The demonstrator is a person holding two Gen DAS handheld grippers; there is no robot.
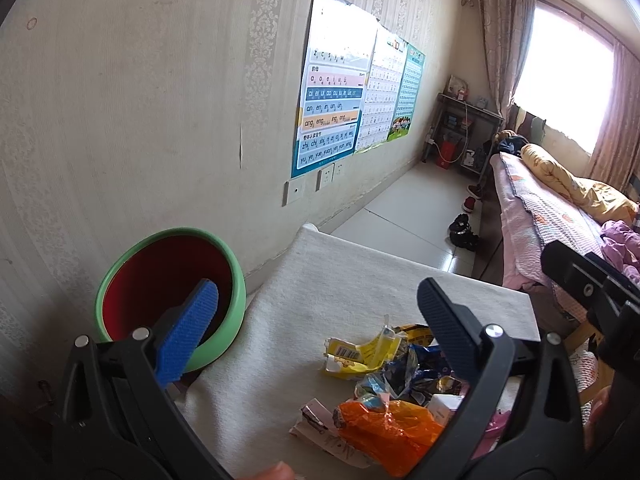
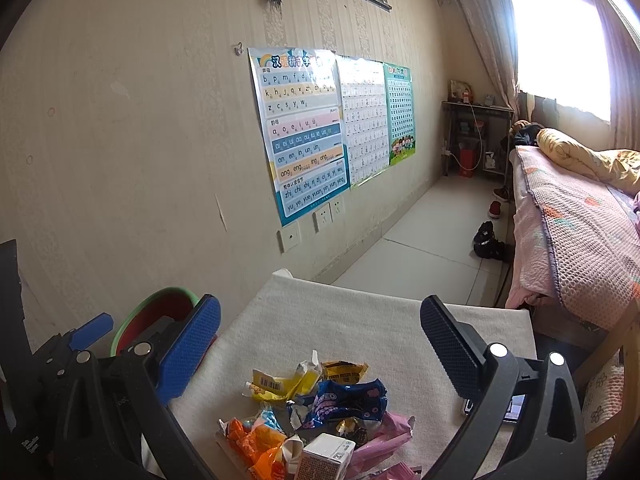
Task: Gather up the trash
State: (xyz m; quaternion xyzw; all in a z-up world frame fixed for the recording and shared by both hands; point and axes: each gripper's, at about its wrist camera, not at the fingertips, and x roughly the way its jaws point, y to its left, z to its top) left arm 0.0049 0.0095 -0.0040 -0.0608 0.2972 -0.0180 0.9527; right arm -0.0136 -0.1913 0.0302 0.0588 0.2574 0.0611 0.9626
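A pile of snack wrappers (image 1: 384, 380) lies on a white cloth-covered table (image 1: 340, 280): a yellow wrapper (image 1: 360, 356), an orange one (image 1: 384, 428), a blue Oreo pack (image 2: 352, 400), a pink wrapper (image 2: 388, 436) and a small white carton (image 2: 326, 456). A green bin with a red inside (image 1: 172, 292) stands left of the table by the wall. My left gripper (image 1: 320, 328) is open and empty, held above the pile's left side. My right gripper (image 2: 320, 340) is open and empty above the pile.
A wall with learning posters (image 1: 340, 100) runs along the left. A bed with a pink cover (image 2: 580, 232) stands on the right, shoes (image 2: 486, 244) on the tiled floor beside it. A phone (image 2: 508, 408) lies at the table's right edge.
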